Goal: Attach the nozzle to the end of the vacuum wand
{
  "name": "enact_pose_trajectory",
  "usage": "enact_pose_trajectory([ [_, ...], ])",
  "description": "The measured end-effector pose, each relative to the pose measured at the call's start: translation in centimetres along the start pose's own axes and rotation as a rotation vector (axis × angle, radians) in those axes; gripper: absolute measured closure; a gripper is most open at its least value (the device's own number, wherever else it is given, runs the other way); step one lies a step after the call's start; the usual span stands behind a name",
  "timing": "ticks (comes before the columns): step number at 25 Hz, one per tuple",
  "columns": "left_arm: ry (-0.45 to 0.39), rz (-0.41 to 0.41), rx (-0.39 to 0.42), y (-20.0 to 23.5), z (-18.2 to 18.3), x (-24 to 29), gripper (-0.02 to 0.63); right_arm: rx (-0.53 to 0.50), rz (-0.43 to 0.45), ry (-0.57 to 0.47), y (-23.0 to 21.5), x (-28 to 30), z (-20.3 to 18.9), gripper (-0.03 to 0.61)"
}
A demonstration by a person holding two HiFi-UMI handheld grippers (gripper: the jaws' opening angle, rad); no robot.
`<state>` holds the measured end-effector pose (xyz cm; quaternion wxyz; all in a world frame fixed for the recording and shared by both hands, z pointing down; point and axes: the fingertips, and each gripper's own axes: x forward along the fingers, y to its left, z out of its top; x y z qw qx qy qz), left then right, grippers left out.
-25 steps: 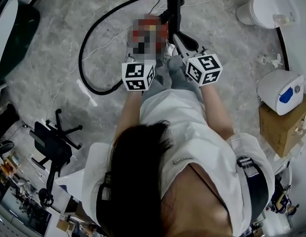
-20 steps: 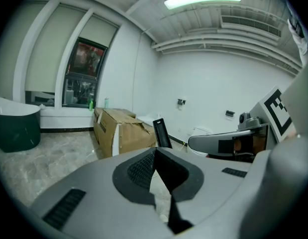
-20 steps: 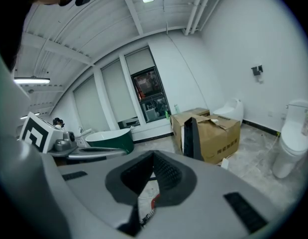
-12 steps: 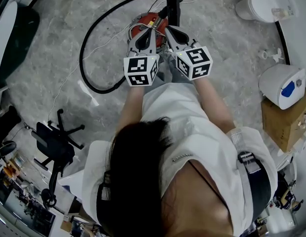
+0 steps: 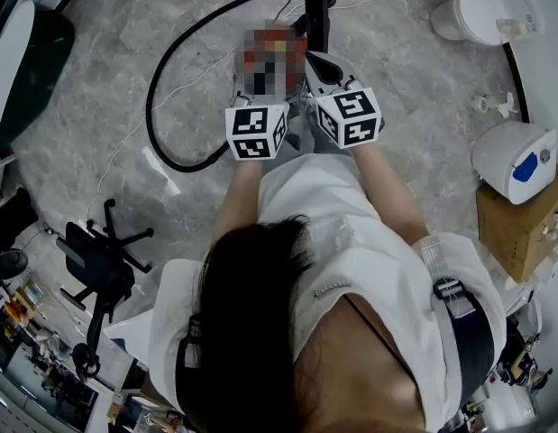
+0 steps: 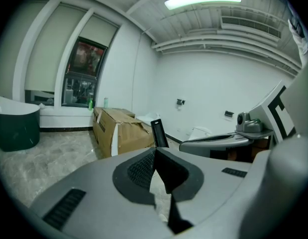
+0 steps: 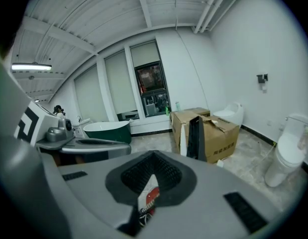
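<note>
Left gripper (image 6: 154,152) and right gripper (image 7: 153,153), side by side, each with jaws pressed together on nothing. The vacuum wand (image 5: 315,12) stands upright just beyond them (before a cardboard box (image 7: 221,133)). A black hose (image 5: 155,84) loops across the floor.

The floor (image 5: 98,88) is seen in grey marbling, crossed at upper centre by a black hose (image 5: 150,106). Black-and-white square patterns are carried on the cubes of the grey left gripper (image 6: 154,153) and right gripper (image 7: 153,158). At the right edge, a white-and-blue appliance (image 5: 511,162) and a brown cardboard box (image 5: 517,231) are shown. A dark green tub (image 6: 14,128) is seen at the left of the left gripper view.
</note>
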<state>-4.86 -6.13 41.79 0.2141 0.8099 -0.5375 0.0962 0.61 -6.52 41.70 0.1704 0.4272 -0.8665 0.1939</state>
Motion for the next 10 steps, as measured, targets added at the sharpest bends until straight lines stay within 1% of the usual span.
enact_pose_trajectory([
  [3,0.011,-0.011,0.003,-0.2,-0.4,0.3,0.612,-0.004,-0.003,0.002,-0.2,0.1,-0.1,0.565],
  [7,0.015,-0.039,-0.053,-0.6,-1.1,0.5,0.612,-0.017,-0.008,0.020,-0.5,0.2,-0.4,0.565],
  [10,0.043,-0.042,-0.087,-0.8,-2.1,0.8,0.612,-0.028,-0.012,0.040,-0.8,0.3,-0.8,0.565],
])
